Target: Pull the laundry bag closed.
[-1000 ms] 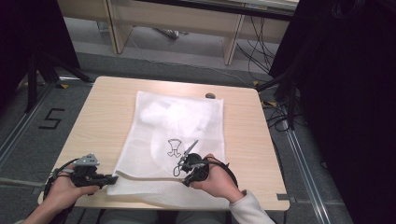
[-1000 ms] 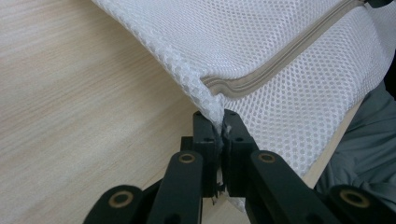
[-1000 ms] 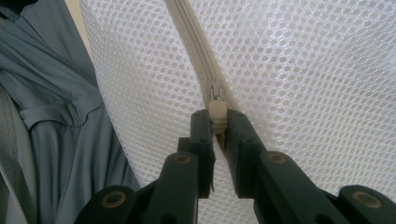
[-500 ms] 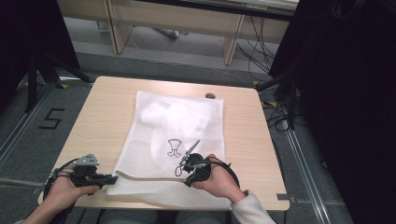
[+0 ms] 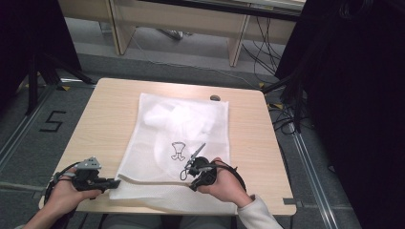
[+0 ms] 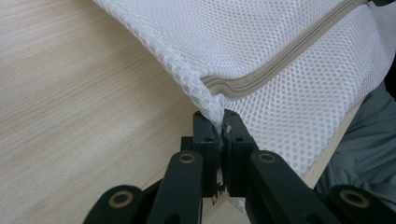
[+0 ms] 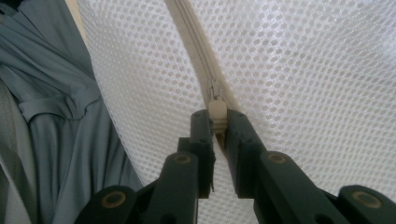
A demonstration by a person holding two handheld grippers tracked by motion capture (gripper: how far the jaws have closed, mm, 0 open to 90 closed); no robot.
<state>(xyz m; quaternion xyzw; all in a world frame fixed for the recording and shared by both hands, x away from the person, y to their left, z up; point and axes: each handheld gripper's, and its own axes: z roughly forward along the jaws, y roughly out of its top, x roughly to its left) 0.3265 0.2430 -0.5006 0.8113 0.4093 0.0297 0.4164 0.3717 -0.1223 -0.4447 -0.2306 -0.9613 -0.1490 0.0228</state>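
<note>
My left gripper [image 6: 218, 122]: clenched on mesh laundry bag [image 6: 299, 56] corner, frame centre. My right gripper [image 7: 217, 122]: pinching zipper pull [image 7: 217, 112].

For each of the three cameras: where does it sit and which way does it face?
High view: above the person's side, looking forward and down at the table; both forearms show.
Left gripper view: rides the left tool, whose jaws pinch the mesh bag corner.
Right gripper view: rides the right tool, which grips the zipper pull.
All share the bag.

Mesh bag [image 5: 184, 138] on table [image 5: 105, 114], centre-near edge.
</note>
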